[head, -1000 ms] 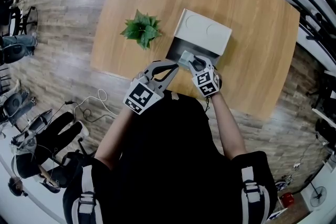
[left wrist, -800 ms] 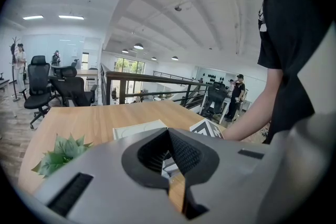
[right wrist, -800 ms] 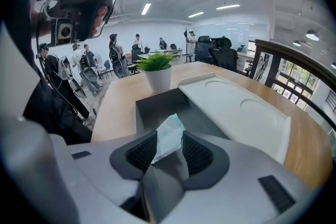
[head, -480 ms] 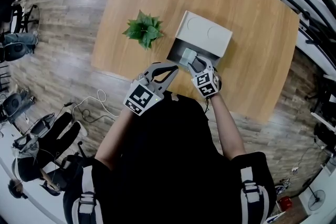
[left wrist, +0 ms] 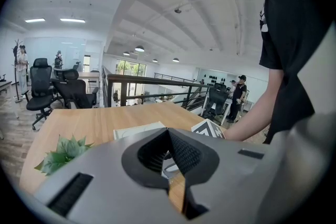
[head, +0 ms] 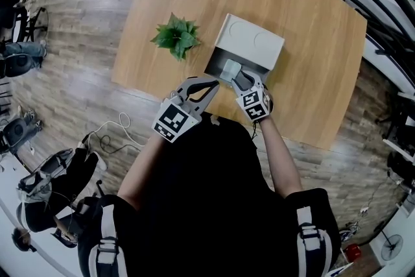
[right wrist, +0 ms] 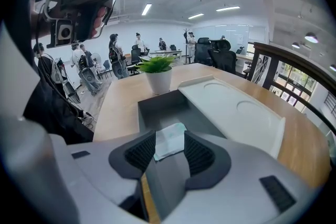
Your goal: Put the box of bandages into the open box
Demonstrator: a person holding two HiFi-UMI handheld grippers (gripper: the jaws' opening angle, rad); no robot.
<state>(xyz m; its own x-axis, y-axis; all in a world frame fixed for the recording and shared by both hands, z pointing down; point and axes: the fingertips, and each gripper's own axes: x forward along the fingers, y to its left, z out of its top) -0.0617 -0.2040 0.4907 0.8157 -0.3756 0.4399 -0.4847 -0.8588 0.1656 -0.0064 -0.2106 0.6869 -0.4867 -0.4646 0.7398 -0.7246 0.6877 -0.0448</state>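
The pale green-and-white box of bandages (right wrist: pixel 169 136) lies flat on the floor of the open dark grey box (right wrist: pixel 157 106), near its front wall. My right gripper (right wrist: pixel 169 142) is open, one pad on each side of the bandage box and not pressing on it. In the head view the right gripper (head: pixel 238 76) reaches into the open box (head: pixel 216 63) over the bandage box (head: pixel 229 68). My left gripper (head: pixel 216 82) hovers just left of the open box, shut with nothing in it (left wrist: pixel 168 131).
The box's white lid (head: pixel 251 42) lies folded back on the wooden table (head: pixel 311 42). A small potted plant (head: pixel 175 36) stands left of the box. The table's near edge runs just below both grippers. Chairs and people are far off on the floor.
The right gripper's jaws have spread apart and the bandage box now rests in the open box. The left gripper has stayed where it was.
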